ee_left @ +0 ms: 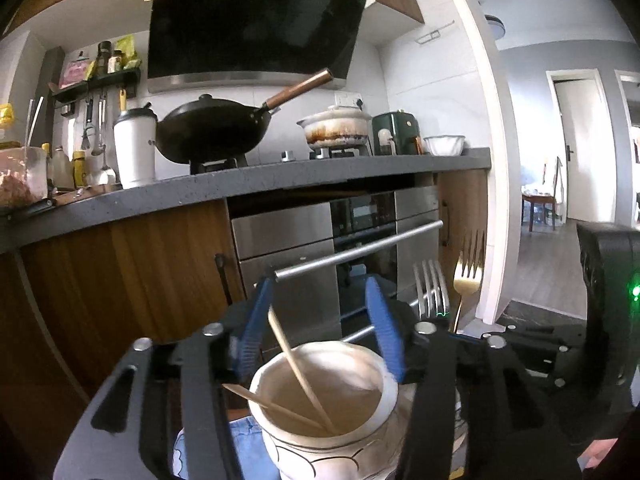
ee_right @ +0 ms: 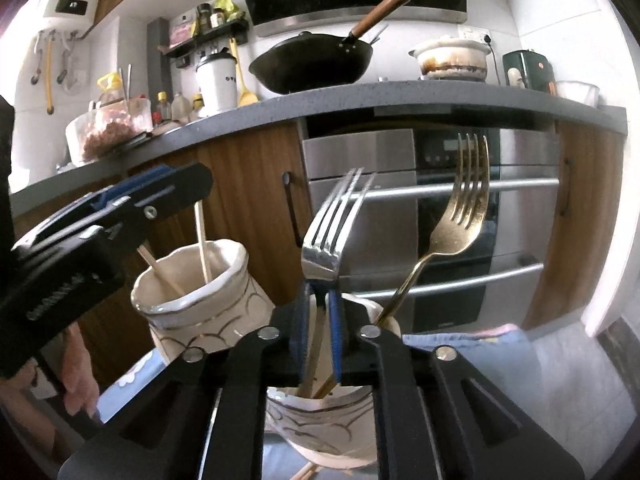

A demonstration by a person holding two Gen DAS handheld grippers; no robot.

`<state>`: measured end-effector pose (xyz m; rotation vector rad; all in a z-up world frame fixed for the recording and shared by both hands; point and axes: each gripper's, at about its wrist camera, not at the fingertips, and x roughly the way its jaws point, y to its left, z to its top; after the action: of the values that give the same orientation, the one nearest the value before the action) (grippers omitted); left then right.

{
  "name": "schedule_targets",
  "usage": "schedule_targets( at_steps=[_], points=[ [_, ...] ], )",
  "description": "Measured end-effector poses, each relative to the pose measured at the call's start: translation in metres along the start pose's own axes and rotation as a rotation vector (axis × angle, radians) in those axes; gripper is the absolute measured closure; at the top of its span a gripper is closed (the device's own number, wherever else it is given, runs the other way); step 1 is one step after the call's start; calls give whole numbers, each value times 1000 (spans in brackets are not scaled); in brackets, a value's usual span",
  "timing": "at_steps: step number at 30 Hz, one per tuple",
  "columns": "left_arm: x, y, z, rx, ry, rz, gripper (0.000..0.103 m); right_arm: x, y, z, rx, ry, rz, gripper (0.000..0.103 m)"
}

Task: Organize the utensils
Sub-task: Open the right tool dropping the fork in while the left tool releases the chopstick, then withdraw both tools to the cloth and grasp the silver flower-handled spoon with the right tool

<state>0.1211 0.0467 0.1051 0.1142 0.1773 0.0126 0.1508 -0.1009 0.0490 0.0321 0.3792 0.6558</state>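
My left gripper stands open over a cream ceramic cup. Two wooden chopsticks lean loose inside that cup; the taller one rises between the blue pads without touching them. In the right wrist view, my right gripper hovers over a second cream cup. A silver fork stands in that cup, tines up, its handle in the narrow gap between the blue pads, which stand slightly apart from it. A gold fork leans in the same cup to the right.
Both cups sit on a light blue cloth. A hand holds the left gripper's grip. Ahead are wooden cabinets and a steel oven under a grey counter with a black wok and a stained pot.
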Motion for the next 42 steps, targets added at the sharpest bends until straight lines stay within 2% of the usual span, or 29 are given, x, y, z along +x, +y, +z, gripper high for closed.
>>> schedule_targets(
  at_steps=[3, 5, 7, 14, 16, 18, 27, 35, 42],
  points=[
    [-5, 4, 2, -19, -2, -1, 45, -5, 0, 2, 7, -20, 8, 68],
    [-7, 6, 4, -30, -7, 4, 41, -9, 1, 2, 7, -34, 10, 62],
    [-12, 9, 6, -39, -13, 12, 39, -15, 2, 2, 6, -49, 15, 47],
    [-39, 18, 12, -74, -43, 5, 24, -40, 16, 1, -63, -102, -11, 26],
    [-50, 21, 14, -89, -55, 2, 11, -48, 19, 1, -72, -113, -14, 17],
    [-63, 25, 13, -112, -73, -4, 5, -56, 20, 1, -67, -124, -18, 12],
    [-89, 38, -10, -181, -10, -23, 5, -89, 10, -20, -9, -130, -44, 7],
    [-93, 33, -54, -179, 84, 7, 5, -113, 7, -46, -16, -107, -104, 5],
    [-88, 18, -84, -151, 168, -36, 5, -121, -11, -62, 43, -69, -150, 5]
  ],
)
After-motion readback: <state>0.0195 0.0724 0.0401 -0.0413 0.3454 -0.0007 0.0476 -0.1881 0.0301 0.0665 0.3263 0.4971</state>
